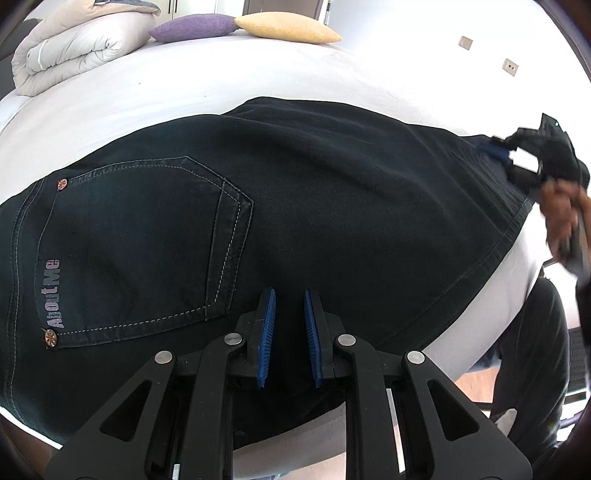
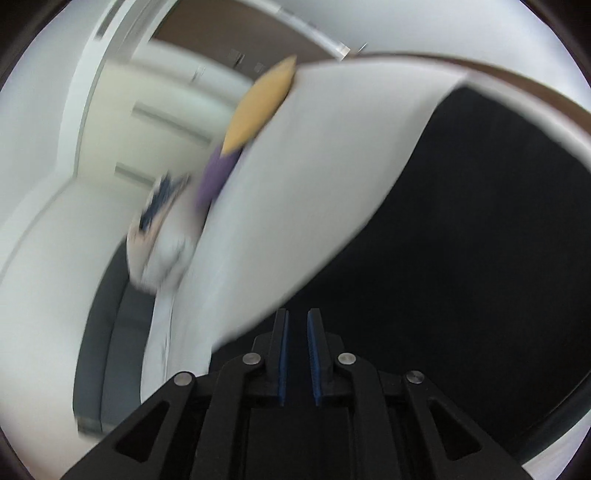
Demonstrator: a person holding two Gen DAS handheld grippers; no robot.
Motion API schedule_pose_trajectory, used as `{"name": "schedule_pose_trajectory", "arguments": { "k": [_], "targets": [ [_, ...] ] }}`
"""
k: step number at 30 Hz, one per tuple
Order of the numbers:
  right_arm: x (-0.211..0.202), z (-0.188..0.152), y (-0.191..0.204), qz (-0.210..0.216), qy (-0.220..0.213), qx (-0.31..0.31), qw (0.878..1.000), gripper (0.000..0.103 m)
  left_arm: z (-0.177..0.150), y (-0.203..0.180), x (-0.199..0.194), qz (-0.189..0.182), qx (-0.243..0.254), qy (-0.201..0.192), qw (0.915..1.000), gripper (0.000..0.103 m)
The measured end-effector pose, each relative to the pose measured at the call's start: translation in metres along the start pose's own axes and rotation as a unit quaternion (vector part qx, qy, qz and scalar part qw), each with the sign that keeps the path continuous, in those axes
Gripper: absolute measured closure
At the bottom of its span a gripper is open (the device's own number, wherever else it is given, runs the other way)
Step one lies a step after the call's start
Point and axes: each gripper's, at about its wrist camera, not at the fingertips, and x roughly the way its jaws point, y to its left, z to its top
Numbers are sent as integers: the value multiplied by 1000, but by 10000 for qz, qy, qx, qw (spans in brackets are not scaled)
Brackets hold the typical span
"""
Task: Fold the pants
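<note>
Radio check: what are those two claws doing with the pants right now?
Left claw slightly open, low over the pants. Right claw at the pants' far edge, grip unclear. Pants flat on bed. Nothing in the way.

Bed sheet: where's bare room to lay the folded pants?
Bare white sheet lies between the pants and the pillows: purple, yellow. The far-left corner is crowded by the rolled duvet. A narrow strip shows near the right tongs.

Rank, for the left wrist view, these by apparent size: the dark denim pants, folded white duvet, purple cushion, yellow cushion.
1. Dark denim pants, though nearest the camera.
2. Folded white duvet.
3. Purple cushion and yellow cushion: they look alike, so unranked.
</note>
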Motion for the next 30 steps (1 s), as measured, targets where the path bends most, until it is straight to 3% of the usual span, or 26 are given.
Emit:
{"name": "schedule_pose_trajectory", "arguments": {
  "k": [3, 4, 6, 9, 12, 14, 16, 17, 18, 21, 22, 24, 26, 28, 30],
  "targets": [
    [29, -25, -2, -103, 478, -95, 9988, 90, -1, -2, -2, 55, 36, 11, 10000, 87],
    [37, -25, -10, -251, 513, -21, 9984, 101, -1, -2, -2, 69, 48, 12, 10000, 87],
    [30, -20, -24, -222, 409, 145, 9988, 103, 0, -5, -2, 79, 42, 15, 10000, 87],
    [-5, 8, -43, -776, -517, 127, 9956, 103, 1, -6, -1, 94, 24, 8, 10000, 87],
    [-58, 29, -85, -990, -1337, 760, 9831, 103, 1, -8, -1, 100, 7, -19, 9999, 87],
    [-95, 33, -99, -1187, -1848, 1066, 9697, 103, 0, -6, -2, 79, -31, -48, 10000, 87],
    [-125, 26, -102, -1849, -2244, 1271, 9483, 92, 0, -6, -4, 56, -67, -95, 9999, 87],
    [-139, 19, -106, -1687, -2392, 1497, 9444, 92, 0, -5, -8, 42, -115, -95, 9999, 87],
    [-145, 11, -104, -1282, -2400, 1595, 9490, 92, 2, -5, -12, 28, -165, -74, 9998, 87],
    [-124, -9, -60, -741, -2048, 1006, 9708, 92, 25, -22, -33, -153, -22, -415, 9990, 87],
    [-97, -19, -35, -343, -1589, 661, 9845, 92, 35, -31, -36, -198, 95, -521, 9984, 87],
    [-50, -33, -1, 125, -854, 332, 9957, 92, 58, -55, -30, -355, 461, -595, 9965, 87],
    [12, -57, 39, 548, -32, 25, 9985, 92, 79, -73, -2, -668, 728, -311, 9946, 87],
    [65, -74, 68, 610, 574, -163, 9964, 92, 93, -75, 23, -704, 741, -182, 9946, 87],
    [119, -80, 83, 542, 1052, -185, 9928, 92, 105, -59, 46, -724, 422, -15, 9965, 87]
  ]
}}
